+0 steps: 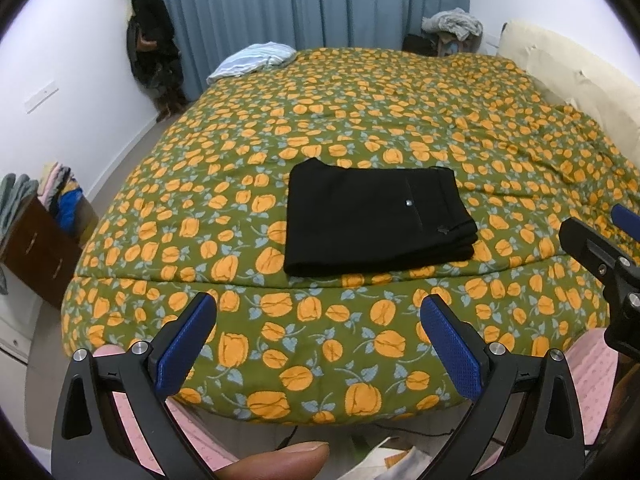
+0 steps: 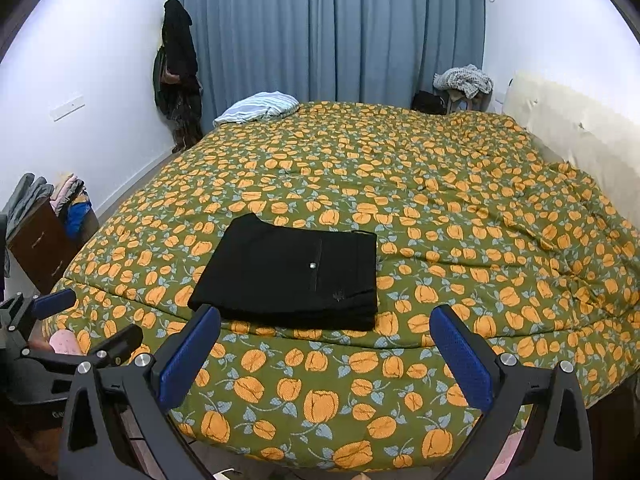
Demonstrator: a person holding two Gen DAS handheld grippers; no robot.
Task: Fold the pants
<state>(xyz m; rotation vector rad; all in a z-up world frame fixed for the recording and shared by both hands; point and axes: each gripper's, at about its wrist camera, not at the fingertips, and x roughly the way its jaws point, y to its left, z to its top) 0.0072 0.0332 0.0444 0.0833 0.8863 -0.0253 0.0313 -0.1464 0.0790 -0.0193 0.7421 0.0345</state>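
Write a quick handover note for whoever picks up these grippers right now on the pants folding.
Left hand-held gripper: open, empty, held off the near edge of the bed.
Right hand-held gripper: open, empty, also short of the pants.
Black pants: folded into a compact rectangle, lying flat on the floral quilt near its front edge.
Done: folding appears complete.
Left: nothing obvious; at most tidy the edges.

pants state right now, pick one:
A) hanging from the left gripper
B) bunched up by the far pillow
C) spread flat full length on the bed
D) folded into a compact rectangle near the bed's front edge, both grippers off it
D: the black fabric pants lie as a neat layered rectangle on the green quilt with orange flowers, while the left gripper and right gripper are both open, holding nothing, short of them.
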